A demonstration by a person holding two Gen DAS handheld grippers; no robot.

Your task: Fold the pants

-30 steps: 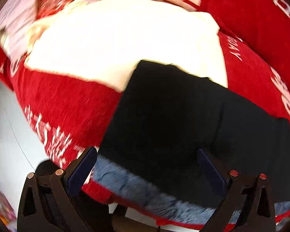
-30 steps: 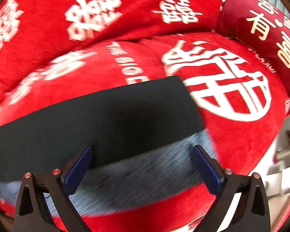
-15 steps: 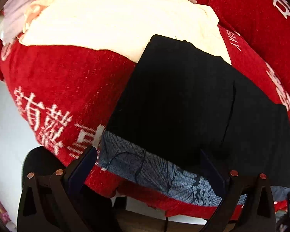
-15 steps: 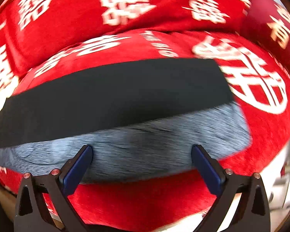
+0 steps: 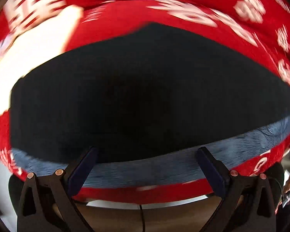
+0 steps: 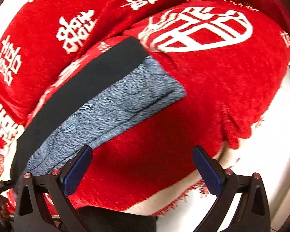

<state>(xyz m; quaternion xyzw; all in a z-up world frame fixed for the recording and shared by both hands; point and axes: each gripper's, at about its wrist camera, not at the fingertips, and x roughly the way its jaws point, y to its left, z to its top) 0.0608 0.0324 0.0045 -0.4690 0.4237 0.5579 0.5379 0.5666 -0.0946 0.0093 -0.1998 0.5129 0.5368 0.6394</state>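
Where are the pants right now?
The pants lie flat on the red sofa cover, filling the left wrist view; in the right wrist view they sit left of centre, beside the big white emblem.

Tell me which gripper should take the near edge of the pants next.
Left, probably. The left gripper is open, with the pants edge between its fingers. The right gripper is open over the red cover, pants off to its left.

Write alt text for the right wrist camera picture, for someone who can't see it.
A long folded pair of black pants with a grey fleecy lining strip showing along one edge lies diagonally on a red plush sofa cover with white characters. The open right gripper, black with blue pads, hovers in the foreground over bare cover beside the pants, holding nothing.
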